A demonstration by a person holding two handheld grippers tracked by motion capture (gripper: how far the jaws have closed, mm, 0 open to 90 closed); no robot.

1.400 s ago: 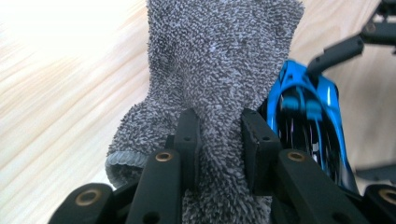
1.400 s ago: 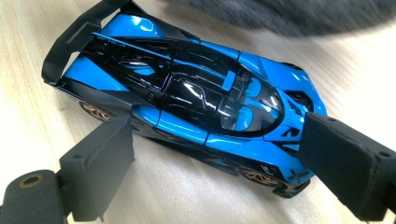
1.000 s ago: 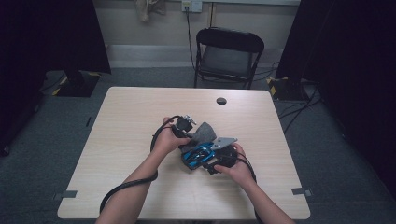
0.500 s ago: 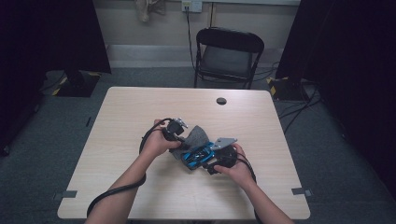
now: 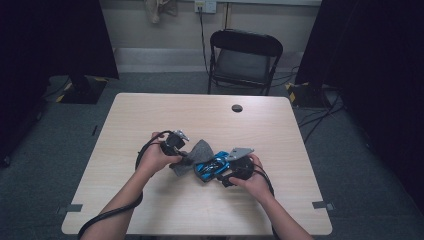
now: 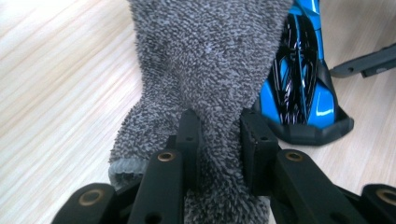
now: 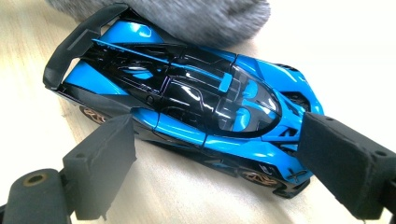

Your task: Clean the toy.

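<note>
Left gripper (image 6: 218,135) has its jaws pinching the grey cloth (image 6: 205,60), which lies against the blue car (image 7: 187,107) mid-table (image 5: 150,115). Right gripper (image 7: 219,154) has jaws spread around the car's side, maybe touching, can't tell.

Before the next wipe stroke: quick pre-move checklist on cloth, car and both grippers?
1. Left gripper shut on the fuzzy grey cloth: ok, cloth bunched between the jaws.
2. Cloth reaching the glossy blue and black toy car: ok, it lies against the car's side and over its rear wing.
3. Right gripper bracing the car: cannot tell, jaws flank it front and rear, contact unclear.
4. Car upright on the light wooden table: ok, wheels down.
5. Cables away from the car: ok in the high view.
</note>
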